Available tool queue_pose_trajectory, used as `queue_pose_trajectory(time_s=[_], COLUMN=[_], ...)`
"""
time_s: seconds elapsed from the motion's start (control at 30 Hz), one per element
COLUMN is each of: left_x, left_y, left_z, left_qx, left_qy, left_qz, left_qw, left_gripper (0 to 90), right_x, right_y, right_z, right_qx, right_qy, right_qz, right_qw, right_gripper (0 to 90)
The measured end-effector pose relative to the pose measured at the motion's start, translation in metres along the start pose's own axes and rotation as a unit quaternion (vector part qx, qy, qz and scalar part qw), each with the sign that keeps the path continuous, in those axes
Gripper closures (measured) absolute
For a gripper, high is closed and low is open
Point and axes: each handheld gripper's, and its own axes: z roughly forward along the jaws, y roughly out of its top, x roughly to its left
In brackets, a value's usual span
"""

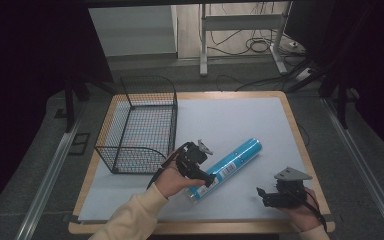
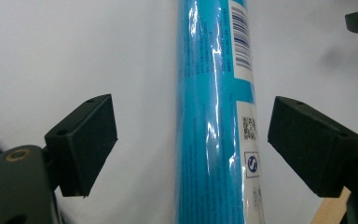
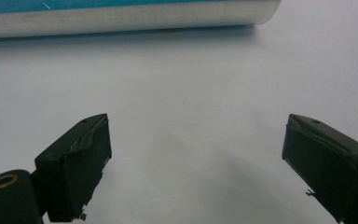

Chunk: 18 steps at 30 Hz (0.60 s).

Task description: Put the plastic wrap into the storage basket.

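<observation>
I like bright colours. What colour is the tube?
Bright blue tube with a white barcode label, best in the left gripper view.

Between my wide-spread left jaws lies the blue tube [image 2: 216,116], and its white label strip [image 2: 244,93], along the right side of the tube in my left gripper view, carries the only markings on this table: a barcode [image 2: 240,35] near the top centre of the frame, a QR-style square code [image 2: 249,128] right of centre, and below it a small boxed symbol [image 2: 251,164] resembling an S inside a circle. Fine print runs down the blue wrapper left of the strip, too small and glare-streaked to read. From the high view the barcode [image 1: 225,171] shows as dark stripes, no digits legible.
</observation>
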Motion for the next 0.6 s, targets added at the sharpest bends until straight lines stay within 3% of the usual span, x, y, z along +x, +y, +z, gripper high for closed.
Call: queue_pose_trajectory(time_s=[0.6], left_x=[-0.005], left_y=[0.022], left_z=[0.017], left_qx=[0.015], left_qy=[-0.004], left_qz=[0.010], left_qw=[0.9998], left_gripper=[15.0], right_x=[0.000], right_y=[0.000], right_z=[0.000], right_qx=[0.000], right_qy=[0.001], right_qz=[0.001], right_qw=[1.0000], right_gripper=[8.2])
